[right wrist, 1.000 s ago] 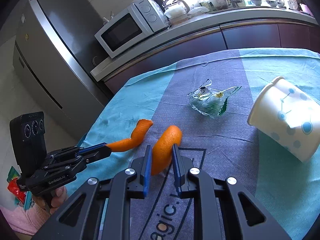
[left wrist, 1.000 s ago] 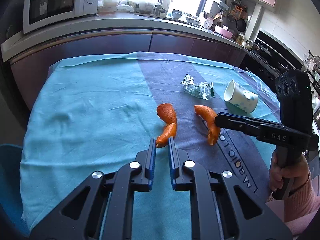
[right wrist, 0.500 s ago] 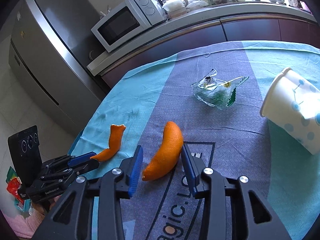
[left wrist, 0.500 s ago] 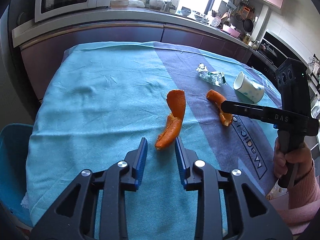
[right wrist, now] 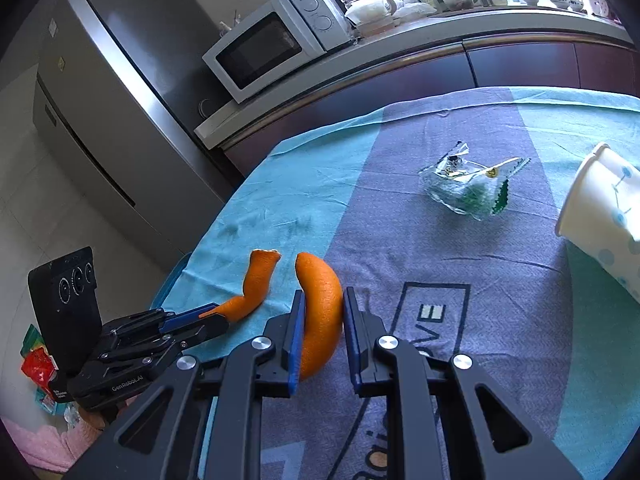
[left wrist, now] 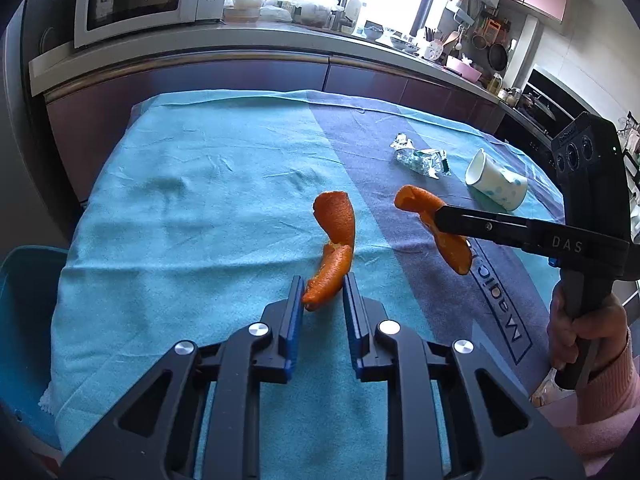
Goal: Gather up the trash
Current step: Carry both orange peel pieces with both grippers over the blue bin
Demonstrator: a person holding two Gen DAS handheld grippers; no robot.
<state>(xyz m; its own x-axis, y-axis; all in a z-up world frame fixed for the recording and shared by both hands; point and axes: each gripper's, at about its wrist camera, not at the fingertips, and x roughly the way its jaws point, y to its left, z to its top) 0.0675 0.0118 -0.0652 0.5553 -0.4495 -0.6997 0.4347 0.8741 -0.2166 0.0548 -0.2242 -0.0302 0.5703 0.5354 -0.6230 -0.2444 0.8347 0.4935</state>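
Observation:
Two orange peels are over the teal tablecloth (left wrist: 180,200). The curled left peel (left wrist: 334,240) has its near end between the blue pads of my left gripper (left wrist: 323,296), whose jaws are closing and press on it. In the right wrist view the same peel (right wrist: 256,288) sticks out of the left gripper (right wrist: 218,316). The thicker right peel (right wrist: 322,304) sits between the closing jaws of my right gripper (right wrist: 322,312), both pads against it. From the left wrist view the right gripper (left wrist: 438,216) grips that peel (left wrist: 452,246) near its middle.
A crumpled foil wrapper (left wrist: 420,158) and a white dotted paper cup (left wrist: 496,184) on its side lie farther back on the grey strip of cloth. A blue bin (left wrist: 24,320) stands below the table's left edge. A hand (left wrist: 580,332) holds the right gripper's handle.
Both grippers, shut on their peels a second ago, opened around them half a second ago and have closed on them again. The left view has pulled back a little.

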